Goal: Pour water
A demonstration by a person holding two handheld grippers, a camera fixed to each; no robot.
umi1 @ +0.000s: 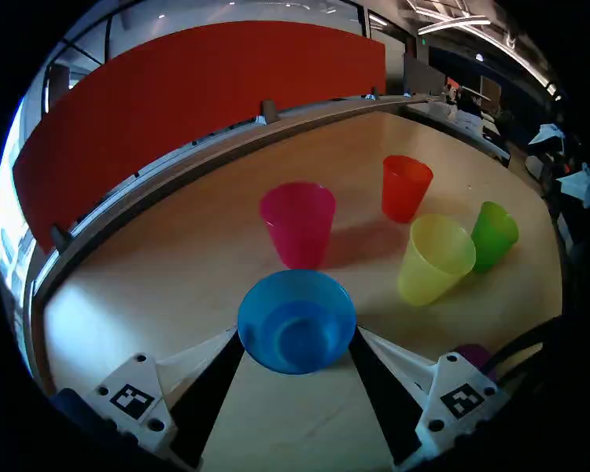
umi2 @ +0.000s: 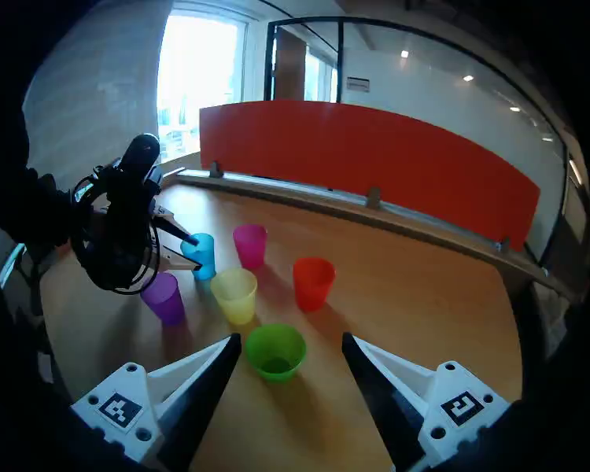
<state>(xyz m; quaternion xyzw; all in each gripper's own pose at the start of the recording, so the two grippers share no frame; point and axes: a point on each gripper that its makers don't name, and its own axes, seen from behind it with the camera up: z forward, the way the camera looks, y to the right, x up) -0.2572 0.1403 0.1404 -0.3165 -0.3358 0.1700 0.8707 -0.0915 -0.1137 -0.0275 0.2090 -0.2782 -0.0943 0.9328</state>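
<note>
My left gripper [umi1: 295, 334] is shut on a blue cup [umi1: 296, 319] that holds a little water, one finger pressing on each side. In the right gripper view the same blue cup [umi2: 200, 255] stands upright in that gripper [umi2: 186, 250], just above the wooden table [umi2: 421, 307]. My right gripper [umi2: 289, 340] is open, and a green cup [umi2: 275, 352] stands between its fingertips without touching them. A little liquid lies in the green cup's bottom.
Beyond the blue cup stand a pink cup [umi1: 297, 223], a red cup [umi1: 405, 187], a yellow cup [umi1: 435, 258] and the green cup [umi1: 493, 234]. A purple cup [umi2: 164, 297] stands under the left gripper. A red partition [umi2: 374, 157] runs along the table's far edge.
</note>
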